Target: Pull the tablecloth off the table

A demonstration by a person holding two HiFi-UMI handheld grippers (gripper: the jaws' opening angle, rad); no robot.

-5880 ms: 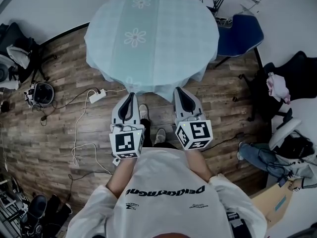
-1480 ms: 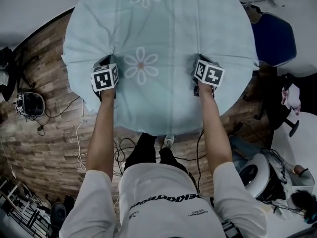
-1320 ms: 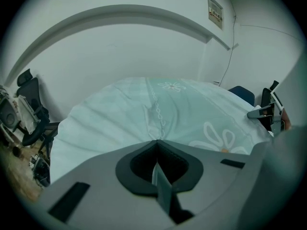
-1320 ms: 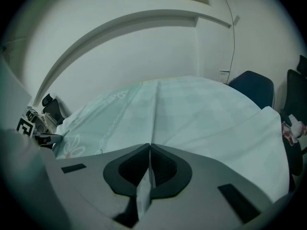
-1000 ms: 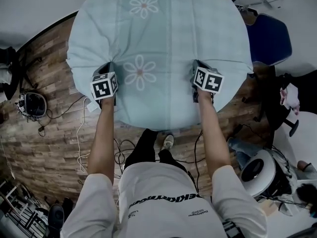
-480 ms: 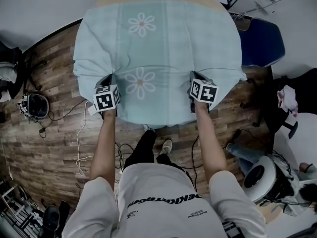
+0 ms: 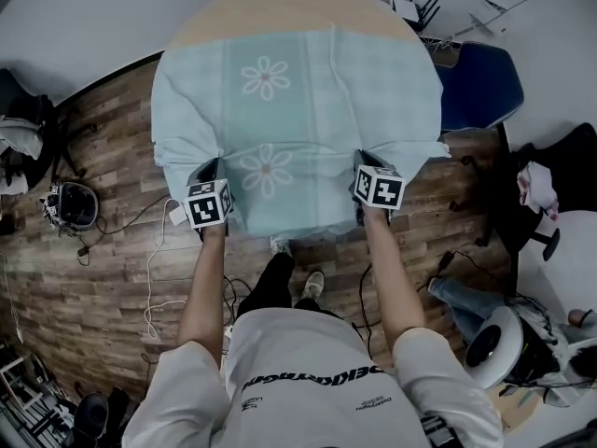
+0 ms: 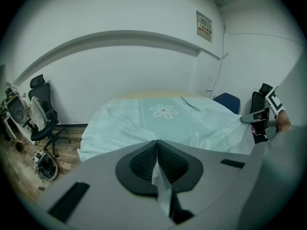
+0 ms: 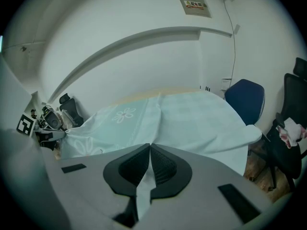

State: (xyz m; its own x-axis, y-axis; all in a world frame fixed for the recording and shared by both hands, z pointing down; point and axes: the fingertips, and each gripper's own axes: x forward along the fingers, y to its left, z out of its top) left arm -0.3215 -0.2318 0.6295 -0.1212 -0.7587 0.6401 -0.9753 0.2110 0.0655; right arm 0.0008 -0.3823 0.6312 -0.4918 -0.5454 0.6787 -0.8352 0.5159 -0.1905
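Observation:
A pale blue tablecloth (image 7: pixel 308 101) with white daisy prints lies over a round wooden table (image 7: pixel 289 7), whose far rim is bare. My left gripper (image 7: pixel 207 177) is shut on a fold of the cloth at its near left. My right gripper (image 7: pixel 366 168) is shut on a fold at its near right. The cloth stretches taut from both grips back over the tabletop. In the left gripper view a strip of the tablecloth (image 8: pixel 160 188) sits pinched between the closed jaws, and the right gripper view shows the tablecloth (image 9: pixel 143 186) pinched the same way.
A blue chair (image 7: pixel 476 87) stands right of the table. A black office chair (image 7: pixel 550 166) with clothes is further right. Cables and a power strip (image 7: pixel 174 215) lie on the wooden floor at the left, near a helmet (image 7: pixel 73 203). A person's feet (image 7: pixel 298 273) stand below the cloth's near edge.
Both grippers have drawn back toward the person with the cloth in them. The cloth has slid along, uncovering the table's far wooden rim.

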